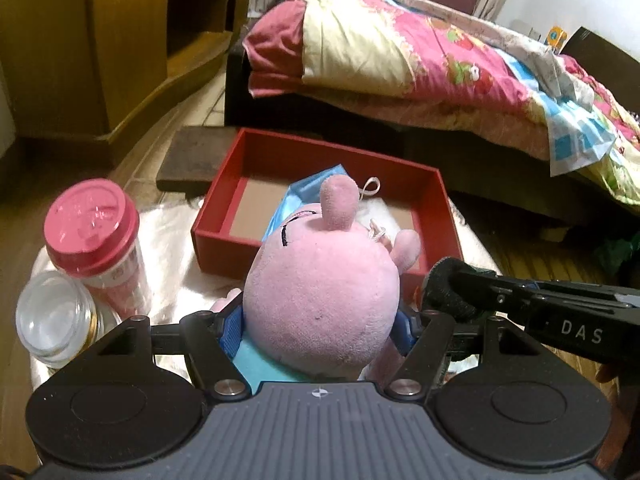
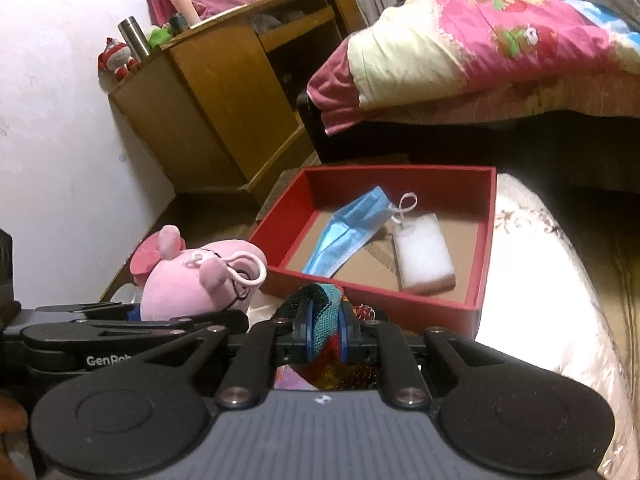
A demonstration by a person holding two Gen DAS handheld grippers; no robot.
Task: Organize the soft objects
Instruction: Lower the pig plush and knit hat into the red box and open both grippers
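Note:
My left gripper (image 1: pixel 320 326) is shut on a pink pig plush (image 1: pixel 320 292) and holds it just in front of the red box (image 1: pixel 224 236). The plush also shows in the right wrist view (image 2: pixel 192 280), left of the red box (image 2: pixel 484 240). In the box lie a blue face mask (image 2: pixel 348 232) and a white sponge (image 2: pixel 424 256). My right gripper (image 2: pixel 326 334) is shut on a multicoloured knitted cloth (image 2: pixel 320 312), near the box's front wall. That gripper also shows in the left wrist view (image 1: pixel 444 288).
A pink-lidded cup (image 1: pixel 92 232) and a clear glass jar (image 1: pixel 56 320) stand at the left on the shiny table (image 1: pixel 176 280). A bed with a pink quilt (image 1: pixel 420 52) lies behind. A wooden cabinet (image 2: pixel 216 92) stands at the back left.

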